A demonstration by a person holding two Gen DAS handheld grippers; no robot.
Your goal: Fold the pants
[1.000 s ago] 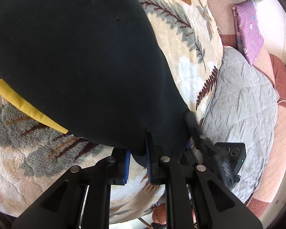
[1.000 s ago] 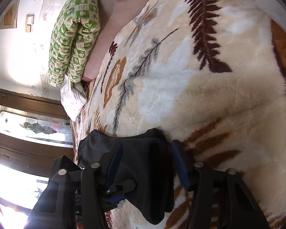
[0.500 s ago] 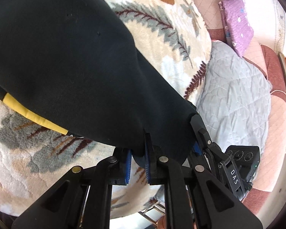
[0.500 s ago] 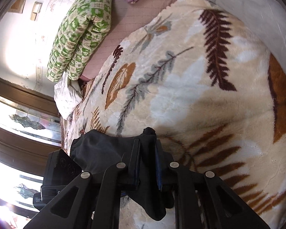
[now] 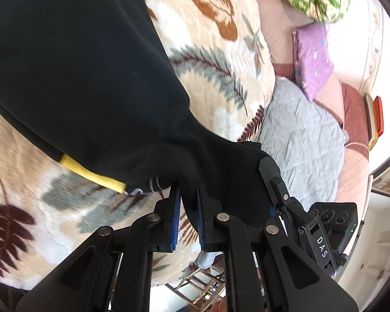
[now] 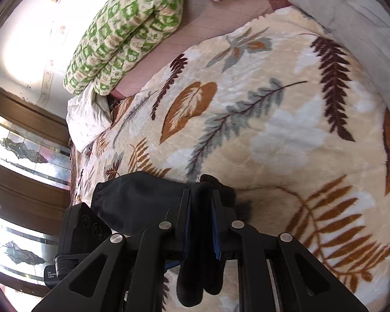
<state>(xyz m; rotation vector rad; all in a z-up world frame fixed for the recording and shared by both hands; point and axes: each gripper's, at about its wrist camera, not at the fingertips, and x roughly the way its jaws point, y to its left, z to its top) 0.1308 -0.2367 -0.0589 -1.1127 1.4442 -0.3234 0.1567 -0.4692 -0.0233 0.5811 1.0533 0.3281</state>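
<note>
pants (image 5: 85, 78), black with a yellow stripe (image 5: 91, 173), lie on the leaf-patterned blanket (image 5: 221, 59) of the bed. compared with one second ago, the right gripper (image 6: 201, 200) has closed: its blue pads were wide apart around the cloth then, and now they pinch a thick fold of the pants (image 6: 143, 200) between them. the left gripper (image 5: 187, 195) keeps its narrow grip on the dark edge, and the cloth is now bunched and pulled more toward it. a grey quilt (image 5: 304, 140), a purple pillow (image 5: 312, 57) and a green patterned pillow (image 6: 124, 31) lie beside the blanket.
</note>
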